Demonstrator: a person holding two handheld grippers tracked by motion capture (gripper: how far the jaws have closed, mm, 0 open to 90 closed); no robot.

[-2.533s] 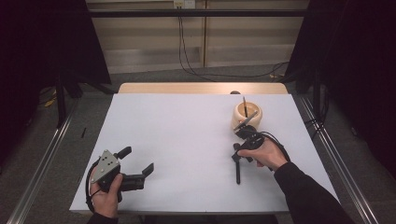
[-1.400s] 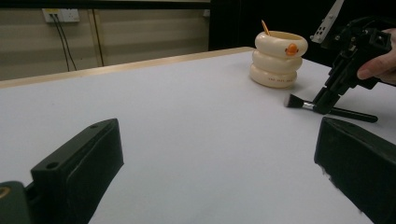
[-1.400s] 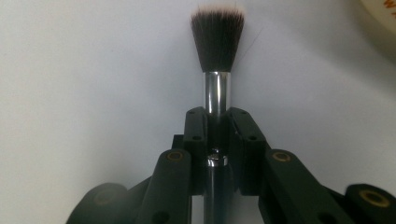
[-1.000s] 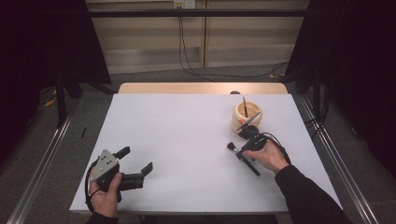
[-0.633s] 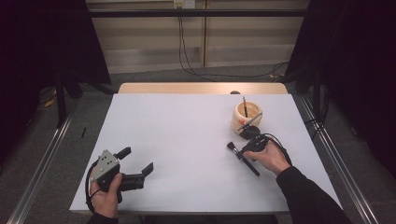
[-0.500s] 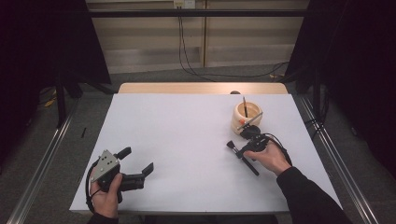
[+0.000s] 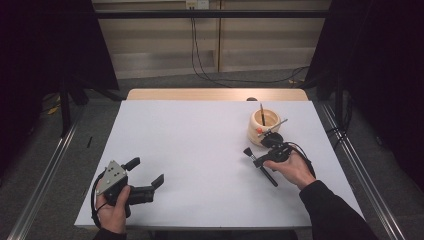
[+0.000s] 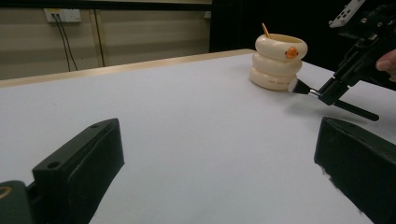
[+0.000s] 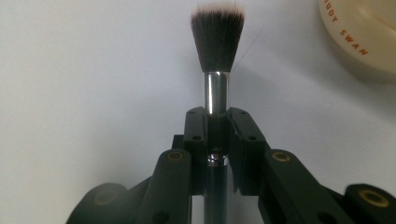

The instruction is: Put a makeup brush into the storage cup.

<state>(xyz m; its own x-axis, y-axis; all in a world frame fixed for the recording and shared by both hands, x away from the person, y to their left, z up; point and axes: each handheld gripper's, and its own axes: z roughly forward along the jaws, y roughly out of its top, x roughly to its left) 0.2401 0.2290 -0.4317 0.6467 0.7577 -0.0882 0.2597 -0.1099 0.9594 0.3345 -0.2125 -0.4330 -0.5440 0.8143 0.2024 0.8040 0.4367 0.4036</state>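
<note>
While the right gripper [image 7: 266, 156] clamps a makeup brush [image 9: 215, 56] just beside the cream holder [image 7: 265, 125], nothing lies between brush and holder. Well apart from the holder, the left gripper [image 7: 147, 172] rests with jaws spread wide, holding nothing, on the white table [image 7: 200, 150].

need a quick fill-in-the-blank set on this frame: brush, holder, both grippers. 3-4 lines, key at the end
1. The right gripper is shut on a makeup brush, its jaws clamped on the ____ just below the silver ferrule.
2. The left gripper rests near the table's front-left corner with its jaws ____.
3. The cream holder is shaped like ____ stacked rings.
4. The brush's bristles are dark with ____ tips.

Missing words: handle; open; three; pale
</note>
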